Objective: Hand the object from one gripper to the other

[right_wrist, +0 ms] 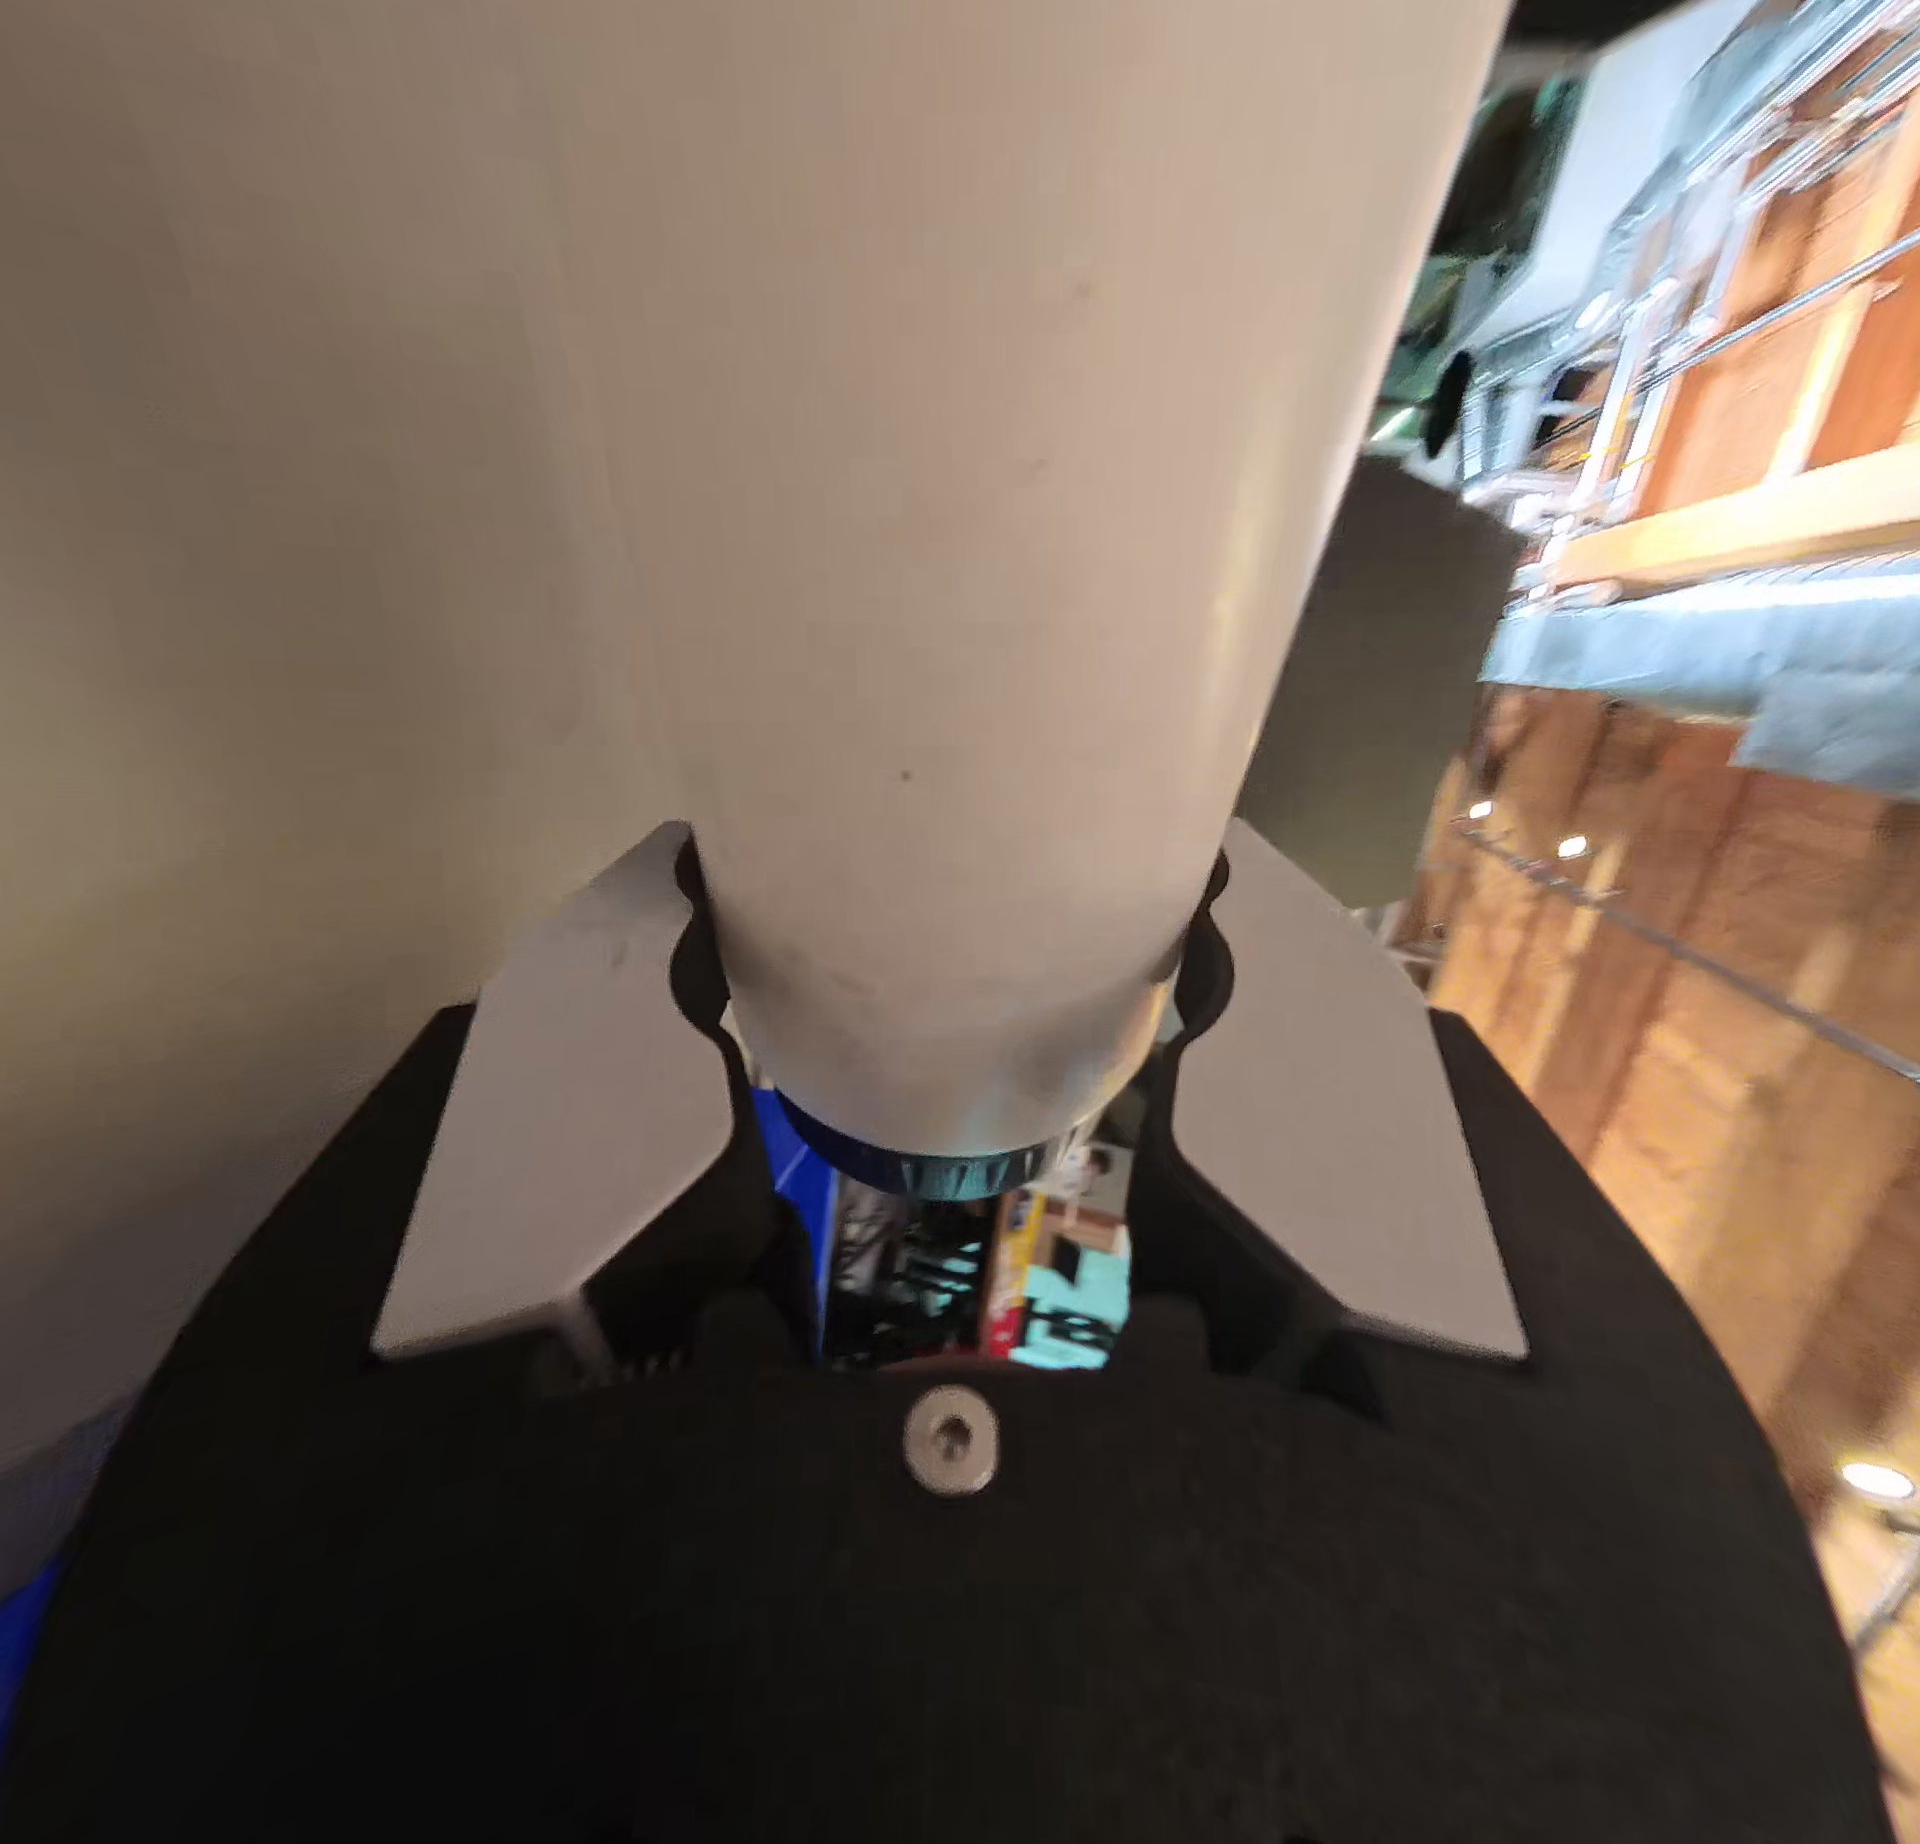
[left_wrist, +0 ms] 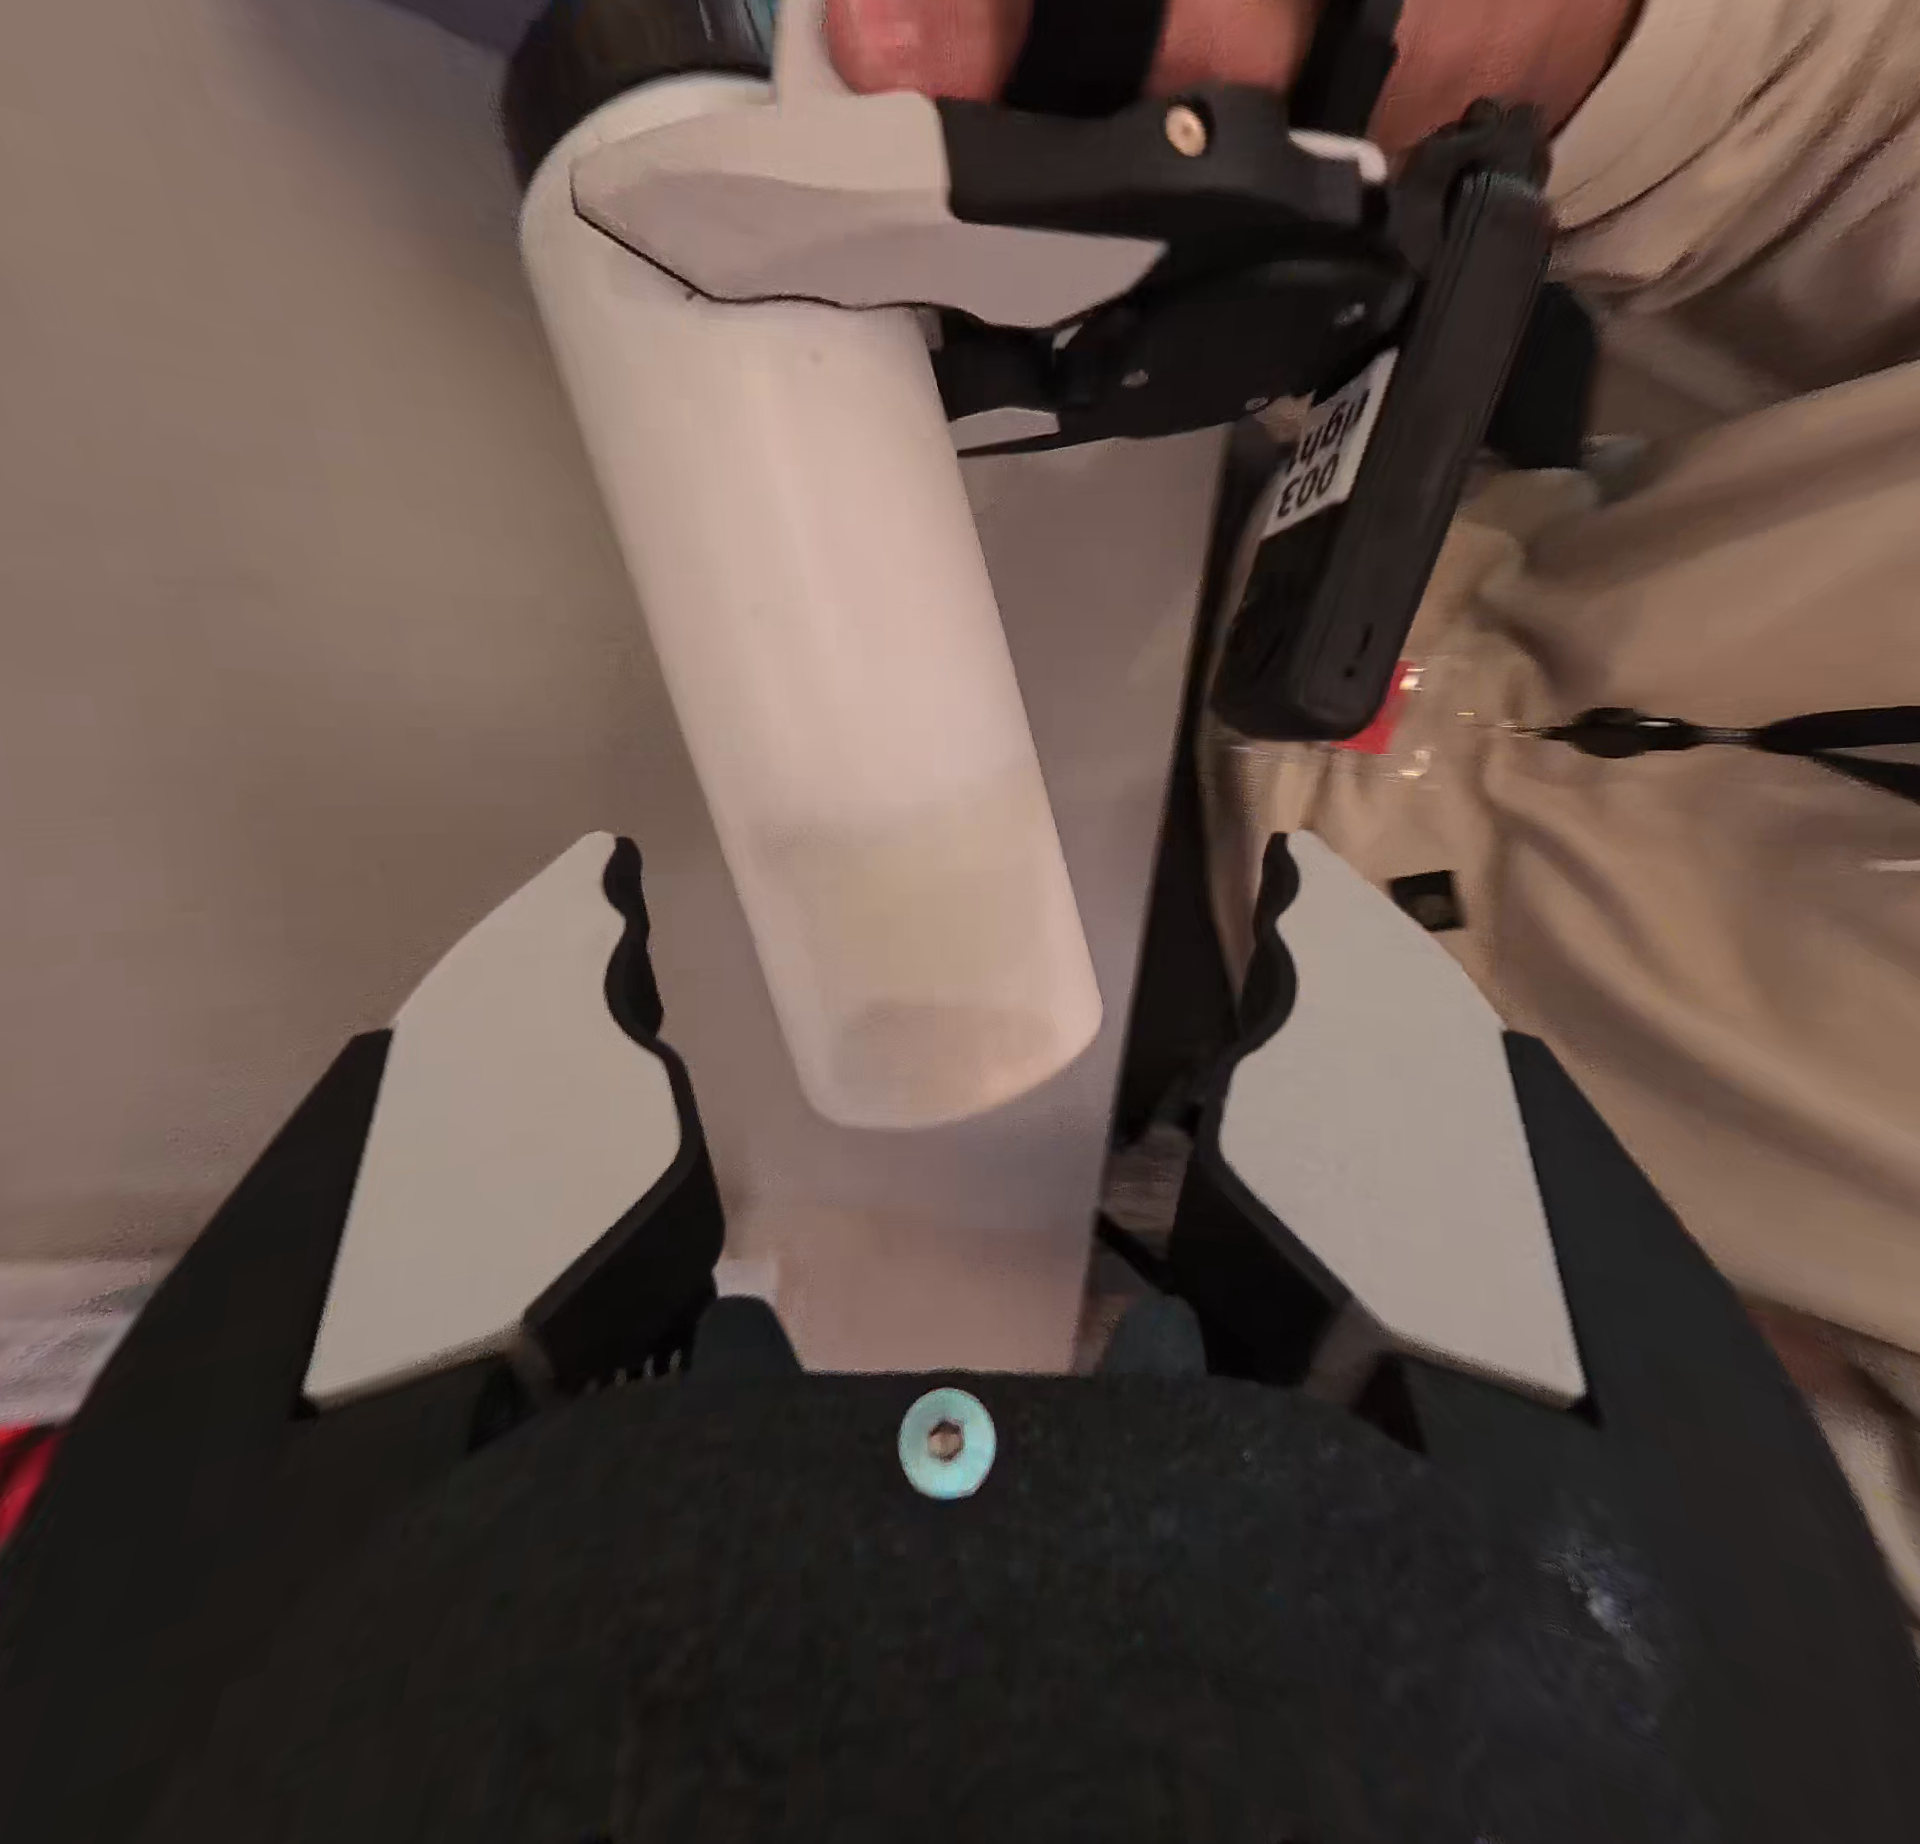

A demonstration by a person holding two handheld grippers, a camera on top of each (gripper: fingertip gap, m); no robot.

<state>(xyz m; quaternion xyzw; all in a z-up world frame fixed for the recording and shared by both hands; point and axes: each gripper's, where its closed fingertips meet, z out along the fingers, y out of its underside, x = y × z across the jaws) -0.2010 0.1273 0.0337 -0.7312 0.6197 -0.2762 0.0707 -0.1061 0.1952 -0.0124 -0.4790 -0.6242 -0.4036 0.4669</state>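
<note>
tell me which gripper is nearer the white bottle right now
Right. The right gripper is shut on the white bottle near its capped end. The left gripper is open, its fingers either side of the bottle's base, not touching.

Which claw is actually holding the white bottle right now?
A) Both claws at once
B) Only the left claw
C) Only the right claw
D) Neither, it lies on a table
C: the right claw is clamped around the white bottle near its dark cap end, while the left claw stands open with the bottle's base between its fingers, not touching either.
</note>
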